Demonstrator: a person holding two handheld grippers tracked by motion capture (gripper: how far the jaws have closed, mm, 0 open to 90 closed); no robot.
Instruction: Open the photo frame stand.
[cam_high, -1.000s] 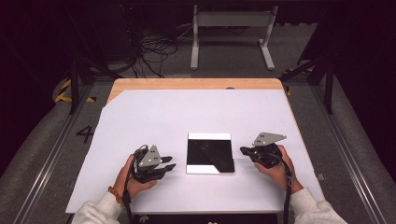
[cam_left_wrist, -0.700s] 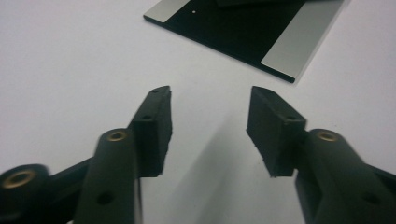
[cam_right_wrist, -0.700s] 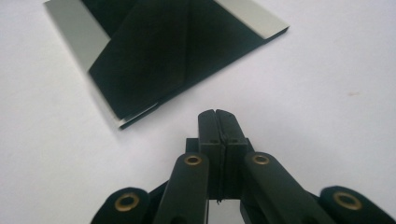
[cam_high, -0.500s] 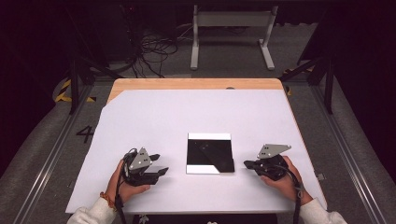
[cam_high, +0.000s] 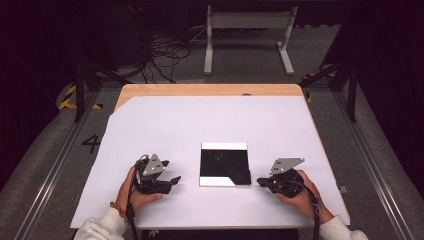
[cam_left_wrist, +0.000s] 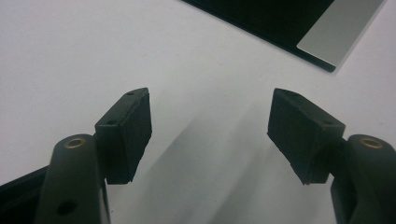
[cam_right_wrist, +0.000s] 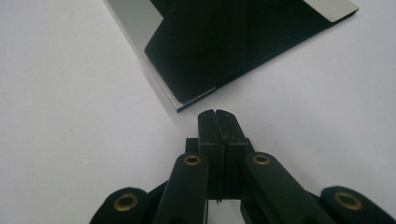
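A glossy black square plate (cam_high: 225, 164) with pale reflective strips lies flat on the white table sheet (cam_high: 210, 125), between the two hands. My left gripper (cam_high: 171, 171) rests to the left of the plate and points toward it. Its jaws have just been opening and stand open with nothing between them. In the left gripper view the pads (cam_left_wrist: 126, 135) frame bare white sheet, and the plate's corner (cam_left_wrist: 322, 42) lies beyond. My right gripper (cam_high: 260, 181) sits just right of the plate's near right corner, jaws shut and empty. In the right gripper view its tips (cam_right_wrist: 217, 116) stop just short of the plate's corner (cam_right_wrist: 224, 46).
A bare wooden strip (cam_high: 210, 90) borders the table's far edge. Beyond it the floor holds loose cables (cam_high: 160, 55) and a grey metal stand (cam_high: 247, 30). Floor rails (cam_high: 55, 165) run along both sides of the table. Open white sheet surrounds the plate.
The left gripper's jaws have opened wide. The right hand has drawn its shut gripper back toward the near edge, away from the plate's right side.
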